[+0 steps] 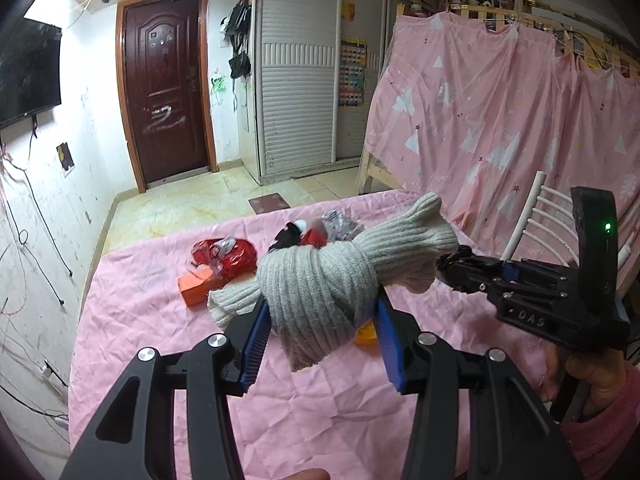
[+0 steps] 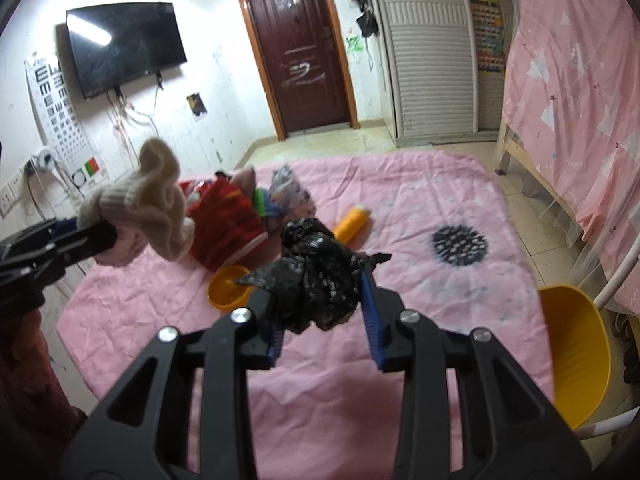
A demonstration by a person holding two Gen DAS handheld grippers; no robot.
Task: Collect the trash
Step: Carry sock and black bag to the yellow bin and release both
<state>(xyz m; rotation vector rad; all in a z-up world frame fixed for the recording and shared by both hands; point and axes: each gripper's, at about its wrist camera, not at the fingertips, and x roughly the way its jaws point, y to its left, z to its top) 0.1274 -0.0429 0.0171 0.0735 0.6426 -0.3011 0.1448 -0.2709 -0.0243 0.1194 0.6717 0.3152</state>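
Left wrist view showed the left gripper (image 1: 320,308) pinching a knotted grey knit cloth (image 1: 320,284) between its blue pads, the jaws part-way spread around the bundle, which hung clear above the pink sheet (image 1: 160,300); I judged it was held up for carrying off, not for setting down; just to the right of it the right gripper (image 1: 448,266) came in with something dark at its tip. In the right wrist view that gripper (image 2: 320,300) was clamped on a crumpled black speckled bag (image 2: 316,276), the jaws narrow and the bag bulging above them; ahead and left of it lay a red wrapper pile (image 2: 228,220), an orange bottle (image 2: 352,222) and an orange lid (image 2: 228,288), apparently the trash not yet gathered; below and to its right stood a yellow bin (image 2: 580,360), likely the place for both loads.
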